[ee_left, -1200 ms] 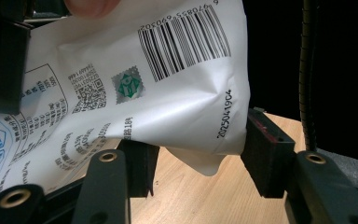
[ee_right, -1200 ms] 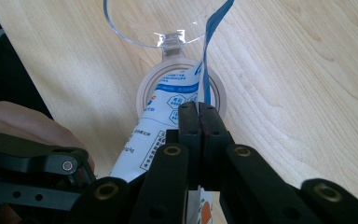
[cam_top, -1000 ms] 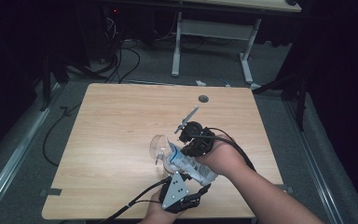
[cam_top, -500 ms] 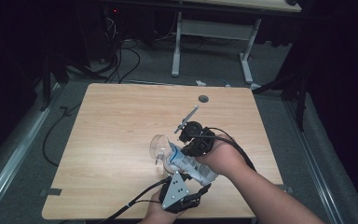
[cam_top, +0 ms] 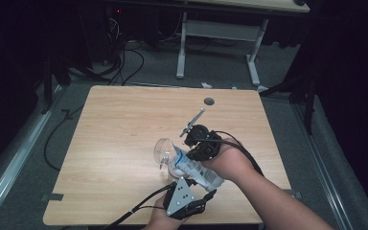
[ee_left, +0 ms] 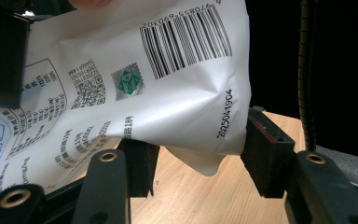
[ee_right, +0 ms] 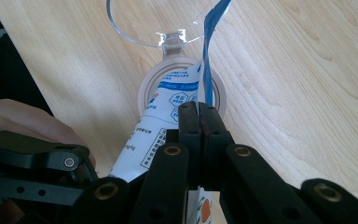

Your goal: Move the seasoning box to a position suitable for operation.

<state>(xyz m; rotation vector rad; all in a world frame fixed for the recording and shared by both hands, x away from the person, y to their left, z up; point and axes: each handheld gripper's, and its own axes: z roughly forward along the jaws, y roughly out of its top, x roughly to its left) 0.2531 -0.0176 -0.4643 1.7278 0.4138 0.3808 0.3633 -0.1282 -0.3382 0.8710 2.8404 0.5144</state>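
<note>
Left jaws: the left gripper (ee_left: pixel 196 163) clamps the bottom end of the white packet (ee_left: pixel 144 84).
Right jaws: the right gripper (ee_right: pixel 199 114) is closed on the packet's blue top strip.
Packet: tilted over the clear glass (ee_right: pixel 161 23).
Change: none since a second ago; both hands hold steady, so pouring looks under way.

right gripper (ee_right: pixel 199 112) with jaws pressed together on the blue torn edge of a white printed sachet (ee_right: pixel 168 121), sachet mouth over a clear stemmed glass (ee_right: pixel 161 28), round glass foot (ee_right: pixel 149 91) on wooden table (ee_right: pixel 298 84), left gripper (ee_right: pixel 32 163) at lower left
</note>
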